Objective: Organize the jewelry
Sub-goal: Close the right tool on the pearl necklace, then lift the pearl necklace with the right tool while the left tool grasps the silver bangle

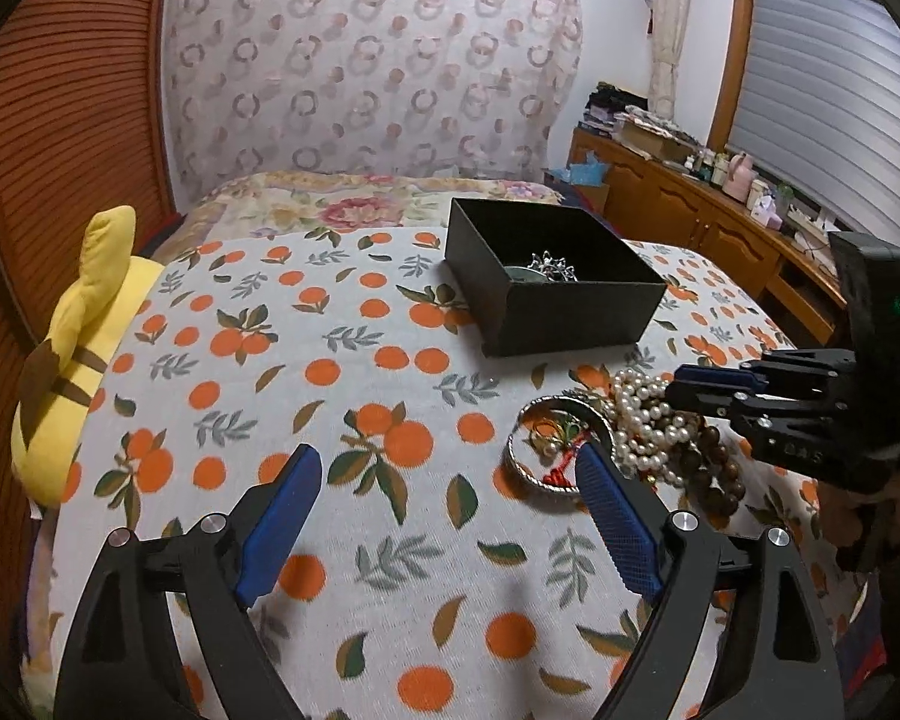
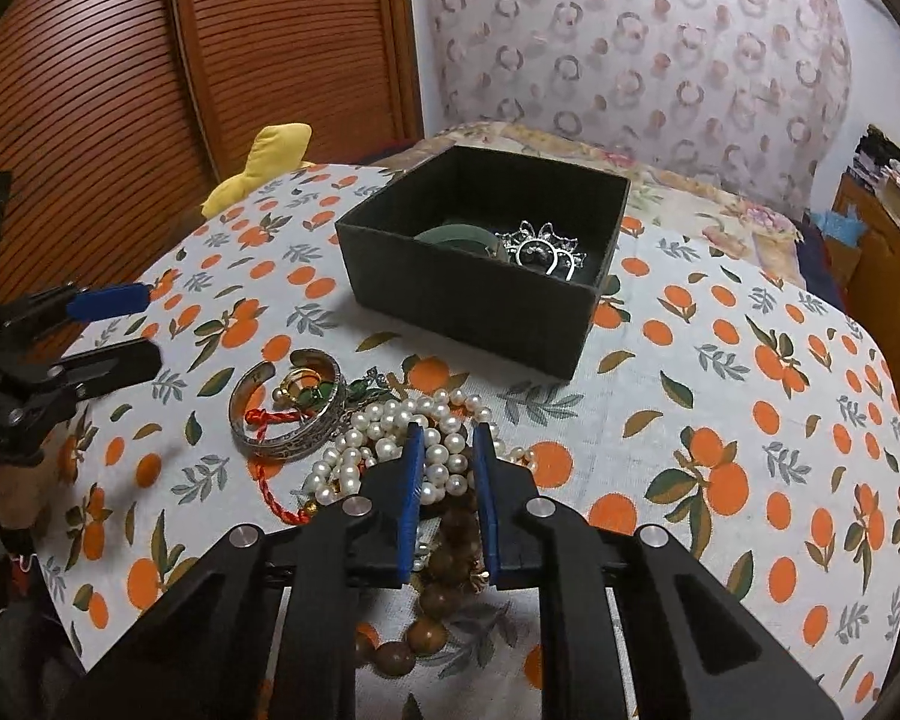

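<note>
Jewelry heap: a pearl necklace [image 2: 390,444] tangled with a string of brown wooden beads [image 2: 444,564], lying on the worktop [image 2: 720,420] near its front edge, on a cloth printed with oranges and leaves. Just beside the heap, to its left in the right wrist view, lies a silver bangle [image 2: 288,405] with a red cord [image 2: 270,420], small gold rings and green stones inside its loop.

Right tool [image 2: 447,450]: angled steeply down onto the heap, blue pads drawn close together with pearls caught between them; the pads appear to press on the necklace. In the left wrist view the same tool [image 1: 684,384] enters from the right, its narrowed tips over the pearls [image 1: 648,414].

Left tool [image 1: 444,468]: tilted downward above the cloth, jaws spread wide and released, nothing between them. Its right pad overlaps the near rim of the bangle [image 1: 546,468] in that view; whether it touches cannot be told. In the right wrist view this tool [image 2: 120,330] reaches in from the left, short of the bangle.

Black box [image 2: 480,264]: open, lidless, standing farther back on the worktop, apart from the heap. Inside lie a green bangle [image 2: 456,234] and a silver ornament [image 2: 540,249].

Surroundings: a yellow plush toy [image 1: 84,324] at the worktop's left edge; a bed with a floral cover [image 1: 354,204] behind; a wooden cabinet [image 1: 690,222] to the right.
</note>
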Available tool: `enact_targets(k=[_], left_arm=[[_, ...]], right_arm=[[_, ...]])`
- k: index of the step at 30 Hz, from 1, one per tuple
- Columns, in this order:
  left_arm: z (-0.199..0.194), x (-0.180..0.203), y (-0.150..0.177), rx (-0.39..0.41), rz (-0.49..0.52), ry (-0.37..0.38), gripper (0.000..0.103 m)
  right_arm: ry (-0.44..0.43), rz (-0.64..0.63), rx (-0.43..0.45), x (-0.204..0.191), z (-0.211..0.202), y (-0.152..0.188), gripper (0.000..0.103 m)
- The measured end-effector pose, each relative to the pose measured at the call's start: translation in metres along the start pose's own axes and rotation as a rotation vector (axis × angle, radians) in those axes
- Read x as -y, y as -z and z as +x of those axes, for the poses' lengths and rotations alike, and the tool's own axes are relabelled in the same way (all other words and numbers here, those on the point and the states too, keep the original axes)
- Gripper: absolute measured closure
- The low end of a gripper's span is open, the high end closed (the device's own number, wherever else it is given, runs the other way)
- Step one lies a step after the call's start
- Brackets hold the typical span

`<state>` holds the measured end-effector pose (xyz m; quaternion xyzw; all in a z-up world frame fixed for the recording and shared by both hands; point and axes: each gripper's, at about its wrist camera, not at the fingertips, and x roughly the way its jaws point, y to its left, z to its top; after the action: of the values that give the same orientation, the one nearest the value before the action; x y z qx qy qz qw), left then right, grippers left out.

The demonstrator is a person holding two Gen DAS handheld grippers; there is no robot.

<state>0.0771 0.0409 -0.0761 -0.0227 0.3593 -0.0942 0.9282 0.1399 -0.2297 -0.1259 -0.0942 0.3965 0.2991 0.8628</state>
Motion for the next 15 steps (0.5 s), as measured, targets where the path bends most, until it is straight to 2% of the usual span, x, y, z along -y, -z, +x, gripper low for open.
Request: enact_targets(k=[9,12,13,14,15], left_arm=[[-0.021,0.004,0.015,0.027,-0.015,0.01,0.02],[-0.022,0.004,0.016,0.027,-0.017,0.005,0.02],[-0.022,0.003,0.017,0.028,-0.016,0.005,0.02],[-0.022,0.003,0.017,0.028,-0.015,0.004,0.02],[-0.022,0.003,0.017,0.025,-0.015,0.005,0.02]], right_arm=[[0.005,-0.048,-0.052,-0.006,0.01,-0.008,0.085],[-0.009,-0.047,-0.048,-0.005,0.01,-0.01,0.088],[-0.007,-0.057,-0.039,-0.006,0.008,-0.009,0.09],[-0.006,-0.06,-0.026,-0.006,0.006,-0.009,0.096],[-0.01,-0.054,0.001,-0.006,0.001,-0.009,0.096]])
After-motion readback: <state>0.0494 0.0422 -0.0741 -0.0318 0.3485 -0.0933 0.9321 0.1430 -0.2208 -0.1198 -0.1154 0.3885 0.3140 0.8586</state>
